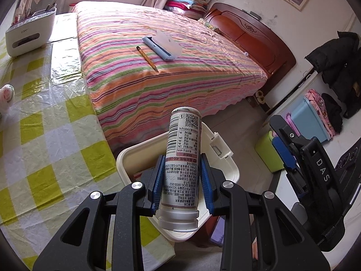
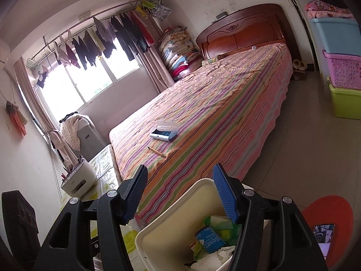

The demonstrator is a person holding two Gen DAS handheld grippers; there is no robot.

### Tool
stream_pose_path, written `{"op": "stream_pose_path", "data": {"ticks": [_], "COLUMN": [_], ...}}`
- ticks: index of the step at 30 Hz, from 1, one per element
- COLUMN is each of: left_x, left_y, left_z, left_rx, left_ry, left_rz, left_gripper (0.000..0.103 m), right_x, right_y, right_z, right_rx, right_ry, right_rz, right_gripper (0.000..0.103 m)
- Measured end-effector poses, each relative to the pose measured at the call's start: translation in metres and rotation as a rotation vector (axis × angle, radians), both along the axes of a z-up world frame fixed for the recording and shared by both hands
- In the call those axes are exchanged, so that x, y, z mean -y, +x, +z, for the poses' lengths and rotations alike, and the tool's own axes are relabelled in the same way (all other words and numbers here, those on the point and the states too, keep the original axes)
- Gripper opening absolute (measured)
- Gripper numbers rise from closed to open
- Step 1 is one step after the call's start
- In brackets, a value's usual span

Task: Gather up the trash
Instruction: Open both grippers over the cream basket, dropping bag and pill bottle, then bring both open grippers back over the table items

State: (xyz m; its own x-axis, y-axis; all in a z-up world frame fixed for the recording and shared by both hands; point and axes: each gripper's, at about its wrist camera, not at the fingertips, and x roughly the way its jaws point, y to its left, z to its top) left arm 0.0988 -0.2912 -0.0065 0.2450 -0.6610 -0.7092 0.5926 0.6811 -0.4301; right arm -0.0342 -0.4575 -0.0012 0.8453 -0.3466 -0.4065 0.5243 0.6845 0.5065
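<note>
My left gripper is shut on a white tube-shaped bottle with a printed label and a white cap, held over the open cream trash bin. My right gripper is open and empty above the same bin, which holds crumpled tissue, a blue wrapper and green packaging. The right gripper also shows at the right of the left wrist view.
A striped bed carries a pencil and an open blue case. A table with a green checked cloth stands left, with a white organiser. Storage bins stand right. An orange stool holds a phone.
</note>
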Motion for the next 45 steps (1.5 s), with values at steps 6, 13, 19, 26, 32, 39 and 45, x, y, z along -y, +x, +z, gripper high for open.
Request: {"op": "stream_pose_path", "data": {"ticks": [6, 13, 19, 26, 32, 39, 45], "left_x": [0.017, 0.000, -0.044, -0.093, -0.127, -0.169, -0.231], "left_y": [-0.001, 0.006, 0.014, 0.022, 0.025, 0.032, 0.061], "left_z": [-0.006, -0.005, 0.007, 0.016, 0.023, 0.031, 0.033], "left_rx": [-0.007, 0.014, 0.030, 0.041, 0.072, 0.140, 0.120], "left_ry": [0.003, -0.003, 0.001, 0.003, 0.037, 0.152, 0.228], "left_rz": [-0.037, 0.040, 0.119, 0.206, 0.272, 0.307, 0.324], "left_gripper": [0.032, 0.074, 0.074, 0.074, 0.074, 0.074, 0.074], "right_x": [0.003, -0.002, -0.007, -0.019, -0.031, -0.042, -0.050], "right_y": [-0.007, -0.008, -0.004, 0.006, 0.016, 0.023, 0.030], "right_z": [0.004, 0.008, 0.010, 0.013, 0.015, 0.015, 0.014], "right_rx": [0.033, 0.051, 0.045, 0.030, 0.004, -0.019, -0.038], "right_ry": [0.005, -0.005, -0.011, -0.015, -0.026, -0.033, -0.031], "right_rz": [-0.008, 0.001, 0.026, 0.067, 0.116, 0.145, 0.173], "right_gripper": [0.059, 0.059, 0.065, 0.066, 0.066, 0.066, 0.066]}}
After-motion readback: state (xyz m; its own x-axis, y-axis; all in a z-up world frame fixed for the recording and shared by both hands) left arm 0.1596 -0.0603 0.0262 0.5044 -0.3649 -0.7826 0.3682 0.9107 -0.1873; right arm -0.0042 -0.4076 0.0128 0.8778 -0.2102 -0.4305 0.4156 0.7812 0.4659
